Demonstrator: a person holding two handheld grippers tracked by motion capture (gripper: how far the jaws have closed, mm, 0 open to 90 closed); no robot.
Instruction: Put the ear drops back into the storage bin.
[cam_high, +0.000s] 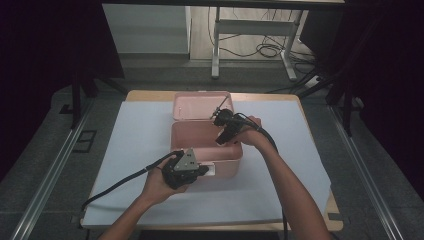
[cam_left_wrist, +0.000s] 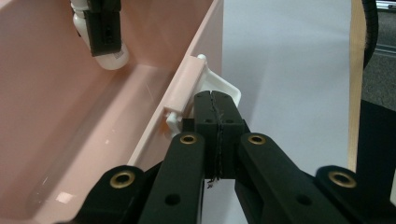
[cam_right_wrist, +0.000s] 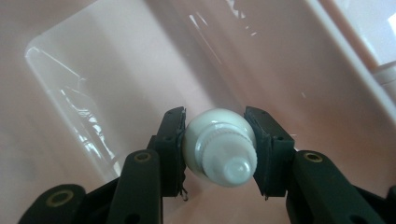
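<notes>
While the pink box (cam_high: 206, 145) sits open at the middle of the white table cover (cam_high: 140, 150), with its lid (cam_high: 200, 104) standing at its far edge, everything else places itself against that box. At its near wall the left gripper (cam_high: 186, 170) has its jaws fully together, pinched on the white latch tab (cam_left_wrist: 223, 88) that sticks out from the rim, which looks like bracing the box. Over the box's far right part hangs the right gripper (cam_right_wrist: 218, 144), jaws about half open and pressed on either side of a small white bottle (cam_right_wrist: 219, 147). That bottle is inside the box's opening, above the floor, with its long axis running down toward the floor and its screw cap end toward the gripper's camera. So the right hand alone carries it, and the move ahead is likely a straight lowering until the bottle's rounded end meets the box floor.
</notes>
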